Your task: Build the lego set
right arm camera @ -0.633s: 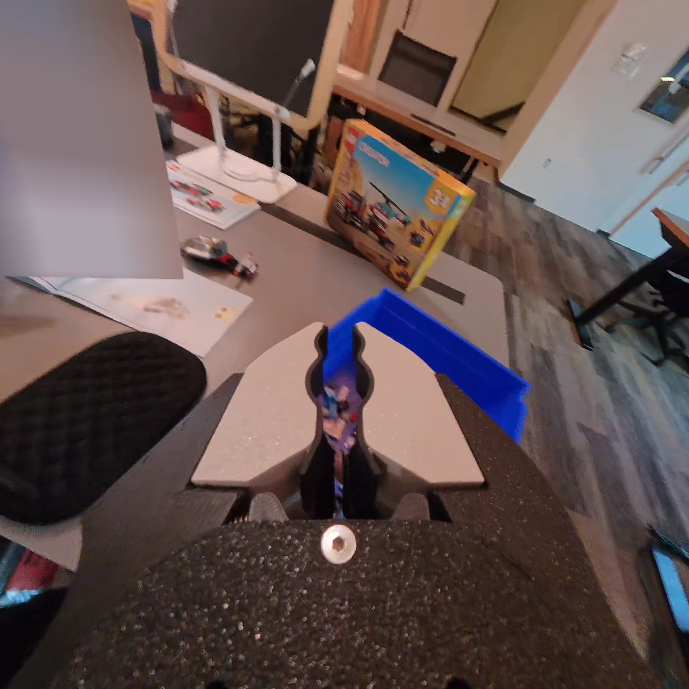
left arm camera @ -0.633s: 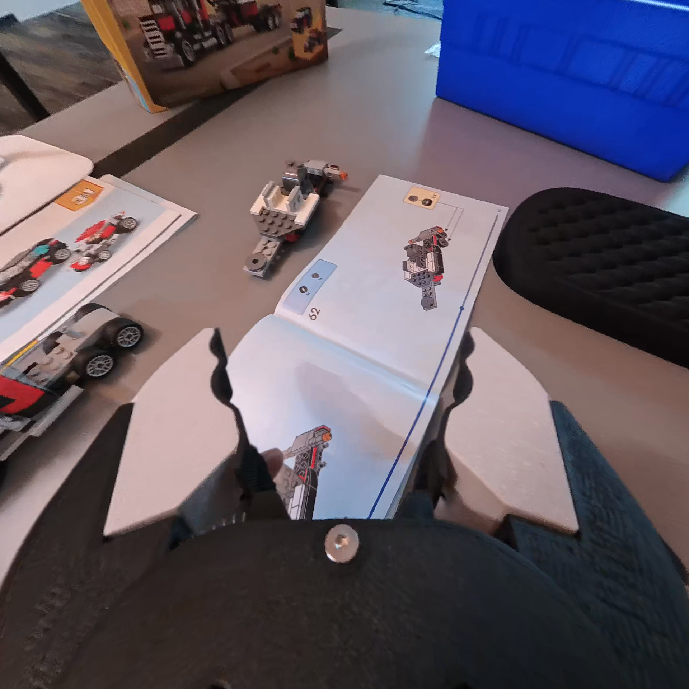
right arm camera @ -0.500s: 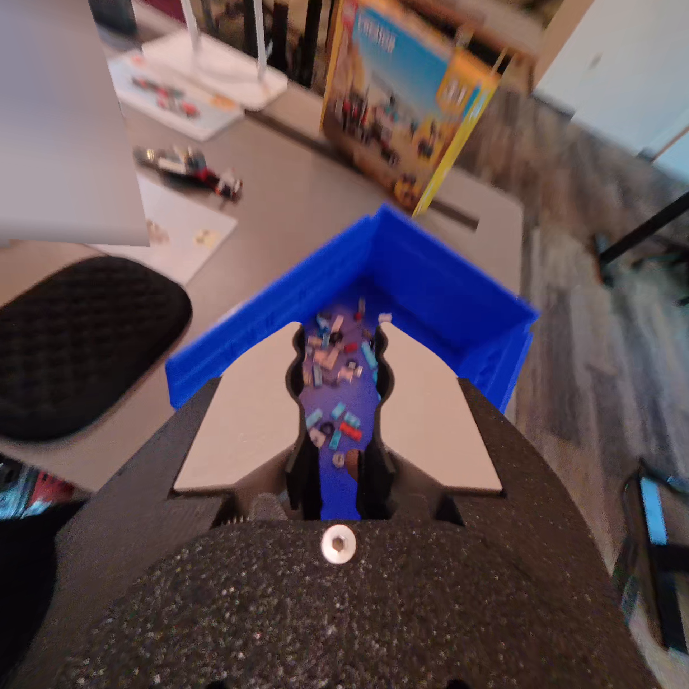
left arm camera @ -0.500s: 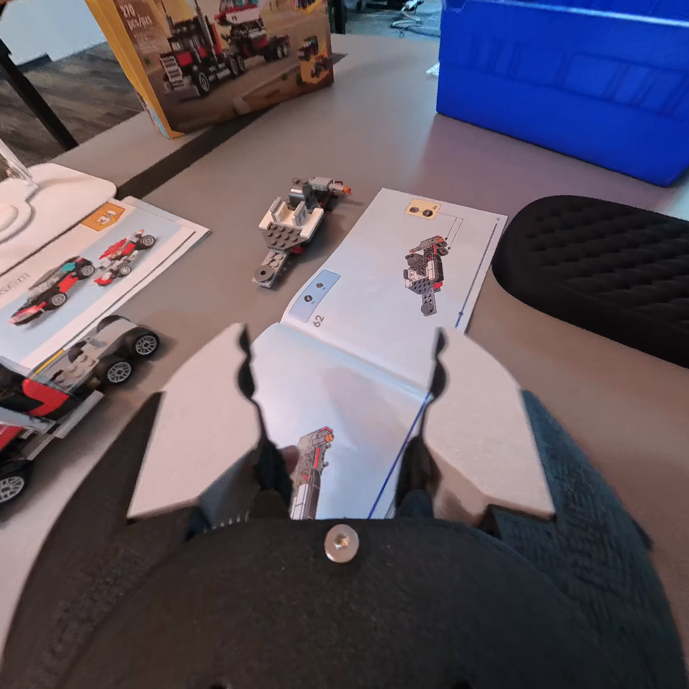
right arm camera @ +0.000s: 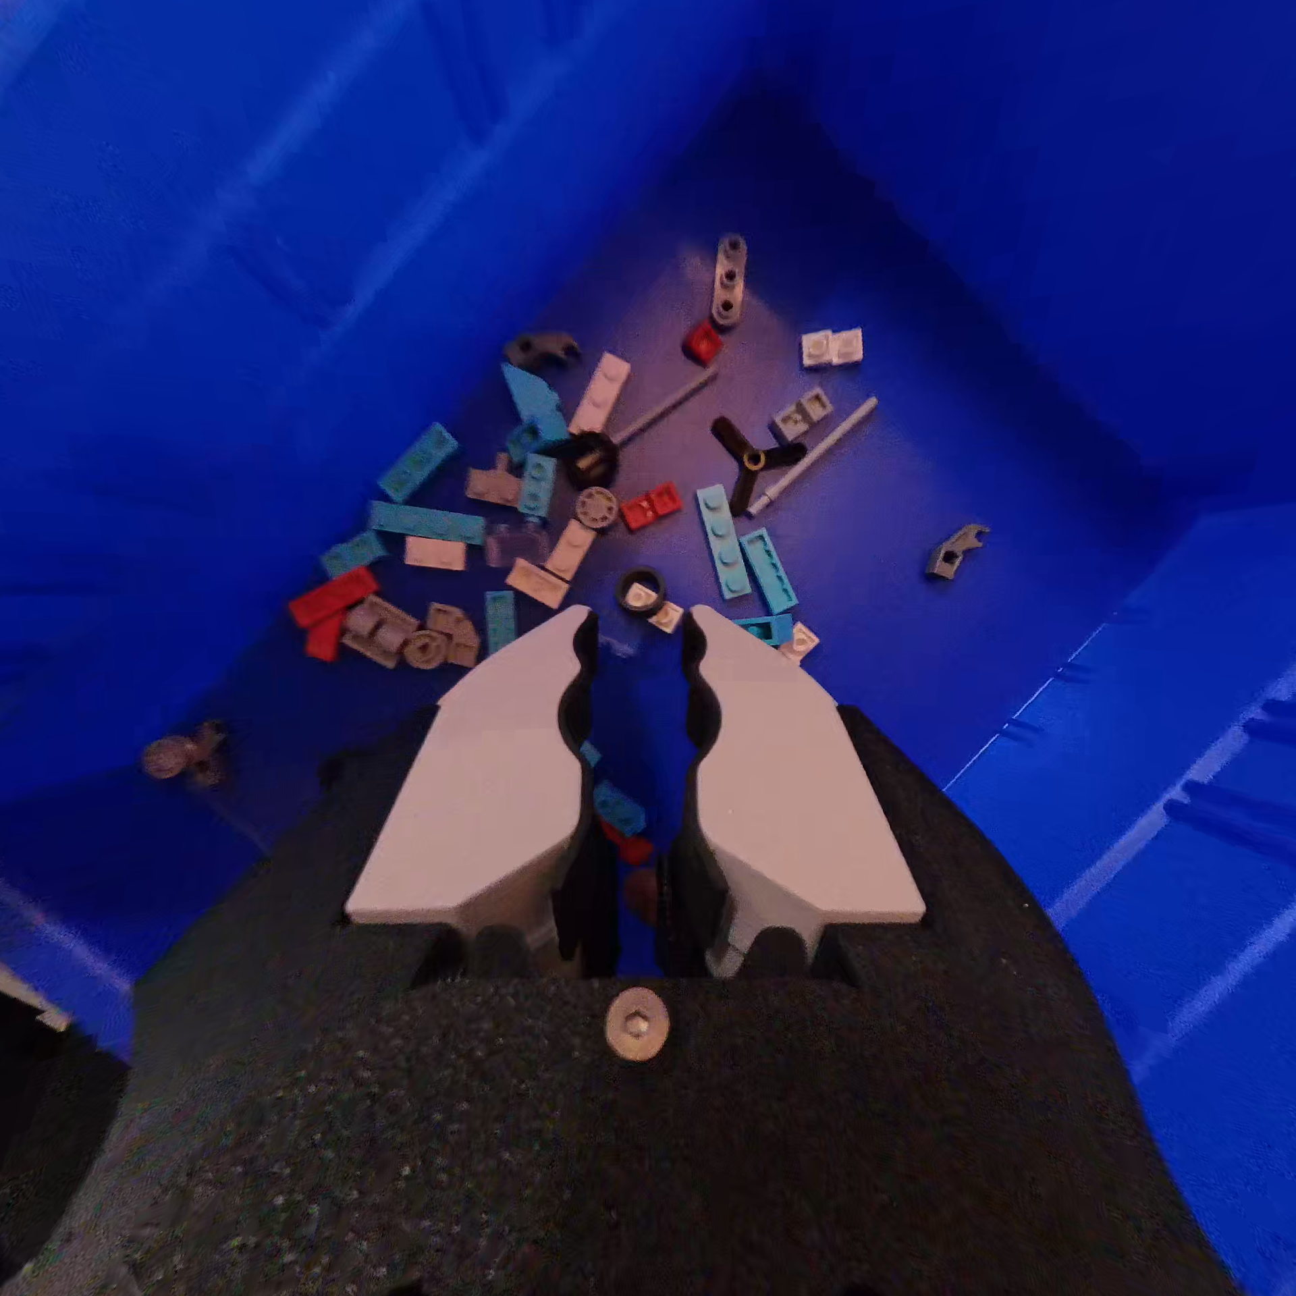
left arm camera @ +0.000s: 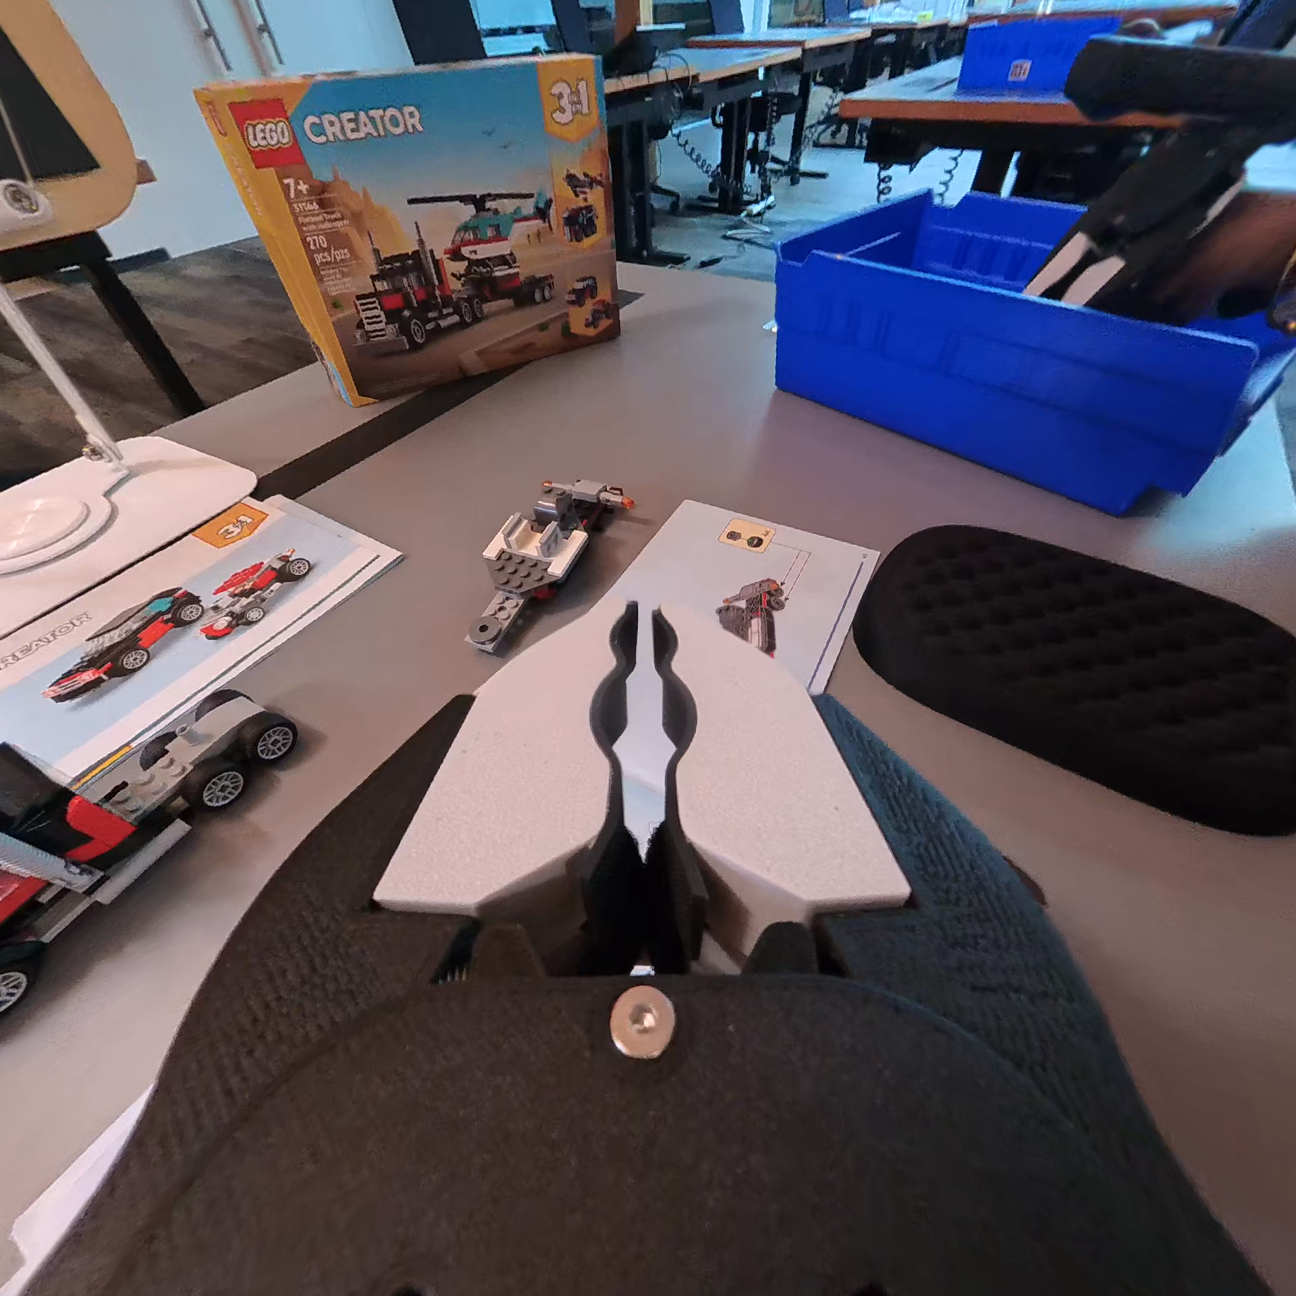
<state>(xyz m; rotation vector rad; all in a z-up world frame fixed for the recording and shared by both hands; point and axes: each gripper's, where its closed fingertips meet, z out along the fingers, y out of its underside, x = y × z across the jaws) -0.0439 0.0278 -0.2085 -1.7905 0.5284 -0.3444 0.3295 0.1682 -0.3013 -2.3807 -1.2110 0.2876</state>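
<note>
Grey counter [left arm camera: 701, 421] is seen carrying a half-built model [left arm camera: 536, 561] beside an open booklet [left arm camera: 764, 596]. Left tool [left arm camera: 645, 617] is held nearly closed, empty. Right tool [right arm camera: 639, 621] is held apart above loose bricks [right arm camera: 561, 505] inside the blue bin [right arm camera: 1052, 280].

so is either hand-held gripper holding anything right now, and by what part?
Nothing held. Left hand-held gripper is nearly closed on air above the instruction booklet; right hand-held gripper hangs open over loose pieces in the blue bin.

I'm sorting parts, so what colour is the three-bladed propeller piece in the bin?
Black, with a yellowish centre ring: propeller, clearest in the right wrist view.
</note>
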